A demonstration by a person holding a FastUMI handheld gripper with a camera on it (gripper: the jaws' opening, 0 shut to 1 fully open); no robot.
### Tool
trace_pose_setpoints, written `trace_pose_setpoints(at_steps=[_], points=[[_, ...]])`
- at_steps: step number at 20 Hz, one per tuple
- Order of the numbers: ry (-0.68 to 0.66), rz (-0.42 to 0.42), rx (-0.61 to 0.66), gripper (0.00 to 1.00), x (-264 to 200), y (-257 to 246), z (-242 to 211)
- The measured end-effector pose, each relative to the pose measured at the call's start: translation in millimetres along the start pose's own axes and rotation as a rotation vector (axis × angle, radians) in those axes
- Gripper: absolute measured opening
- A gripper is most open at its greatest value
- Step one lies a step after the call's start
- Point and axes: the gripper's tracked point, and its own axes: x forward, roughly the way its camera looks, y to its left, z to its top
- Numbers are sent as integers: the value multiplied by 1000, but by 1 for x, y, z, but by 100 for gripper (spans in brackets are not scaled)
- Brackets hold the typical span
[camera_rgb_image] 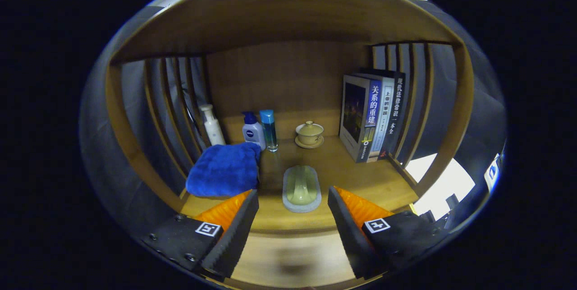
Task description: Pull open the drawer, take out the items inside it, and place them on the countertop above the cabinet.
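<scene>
Gripper [293,218] wide open and empty, pale green scrubbing brush [301,188] on the countertop [360,177] just ahead.

Gripper [293,211]: held level, pointing forward, hanging free.
Fingers [234,231]: spread wide apart, nothing between the pads.
Pads: black and ridged, on orange backing.
Contact: none, both fingertips bare.
Markers: one square tag on each finger base.
</scene>
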Motion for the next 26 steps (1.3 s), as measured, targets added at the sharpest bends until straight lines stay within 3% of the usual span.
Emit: trace_pose_setpoints(at_steps=[13, 21, 26], points=[[-269, -89, 47, 100, -120, -33, -77], [-231, -157, 58, 100, -144, -51, -173], [-169, -153, 45, 100, -142, -46, -220]])
